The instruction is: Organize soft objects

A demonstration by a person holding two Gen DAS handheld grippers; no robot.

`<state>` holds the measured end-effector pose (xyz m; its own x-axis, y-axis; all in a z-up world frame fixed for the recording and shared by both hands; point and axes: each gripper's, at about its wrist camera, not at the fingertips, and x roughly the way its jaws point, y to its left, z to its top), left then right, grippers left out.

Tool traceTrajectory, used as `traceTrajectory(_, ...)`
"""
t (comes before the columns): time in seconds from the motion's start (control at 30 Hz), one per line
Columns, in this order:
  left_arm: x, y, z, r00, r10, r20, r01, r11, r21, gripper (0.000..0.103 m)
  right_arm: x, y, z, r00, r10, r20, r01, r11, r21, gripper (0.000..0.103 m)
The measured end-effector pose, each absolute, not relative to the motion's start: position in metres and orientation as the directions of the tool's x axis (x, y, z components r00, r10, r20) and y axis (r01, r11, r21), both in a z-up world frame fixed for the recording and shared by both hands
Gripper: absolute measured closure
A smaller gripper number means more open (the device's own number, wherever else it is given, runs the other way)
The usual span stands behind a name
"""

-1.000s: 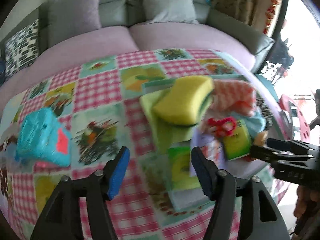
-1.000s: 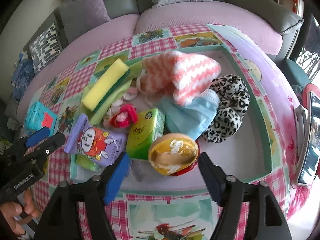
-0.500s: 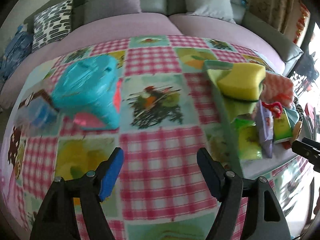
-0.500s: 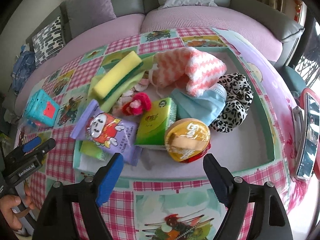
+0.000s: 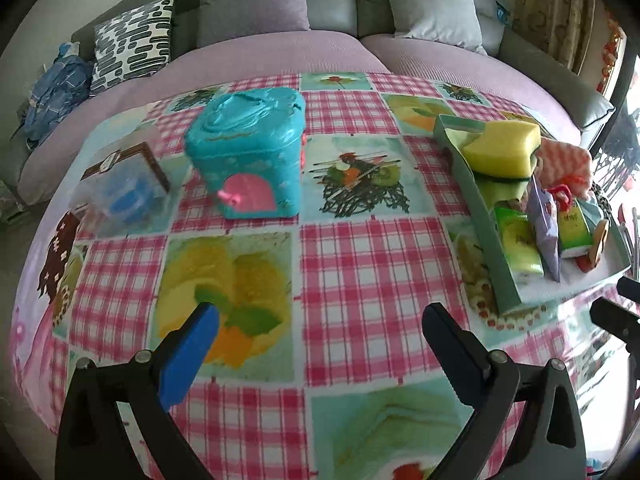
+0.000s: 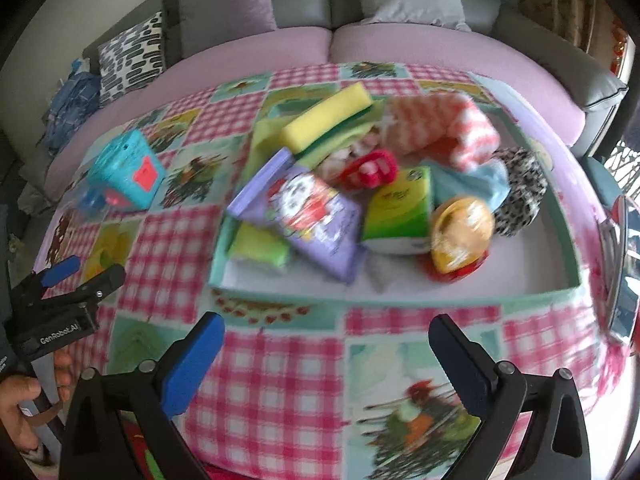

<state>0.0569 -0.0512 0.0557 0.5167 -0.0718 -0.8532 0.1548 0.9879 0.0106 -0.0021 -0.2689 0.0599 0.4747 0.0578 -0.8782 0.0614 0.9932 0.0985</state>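
A shallow green tray [image 6: 400, 300] on the checked tablecloth holds a heap of soft things: a yellow sponge [image 6: 326, 120], a pink-and-white knitted cloth [image 6: 444, 128], a leopard-print piece [image 6: 520, 192], a purple packet [image 6: 308, 216] and a green tissue pack [image 6: 400, 212]. My right gripper [image 6: 326, 322] hovers over the cloth in front of the tray, its jaws opening with nothing between them. My left gripper [image 5: 320, 316] hangs left of the tray [image 5: 476, 208], over bare tablecloth, jaws also opening and empty. The sponge [image 5: 500, 148] lies at the tray's far end.
A teal lidded box [image 5: 248, 152] stands on the table's far left, with a clear plastic box [image 5: 120, 188] beside it. A purple-and-grey sofa [image 5: 280, 52] with cushions curves behind the table. A hand [image 6: 20, 404] holds the left gripper's handle.
Both grippers' jaws have spread wider. The left gripper swung left, away from the tray toward the teal box. The right gripper drew back from the tray toward the table's near edge.
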Motion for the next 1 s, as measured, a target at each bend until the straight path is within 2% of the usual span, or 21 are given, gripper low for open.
traceTrajectory(0.3,0.034,-0.046,0.037,0.494,-0.032,-0.869,0.126,0.991,0.035,0.002,-0.019,-0.249,0.038,0.487,0.04,-0.872,0.108,0.989,0.105,0.0)
traceTrajectory(0.67,0.022,-0.06,0.022,0.507,0.094,-0.857,0.096,0.982,0.164,0.002,-0.026,-0.242,0.01,0.52,-0.049,-0.853,0.144,0.989,0.031,0.0)
traceTrajectory(1.0,0.021,-0.062,0.017,0.506,0.125,-0.854,0.096,0.975,0.2,0.002,-0.016,-0.226,-0.001,0.505,-0.092,-0.858,0.128,0.991,-0.031,0.0)
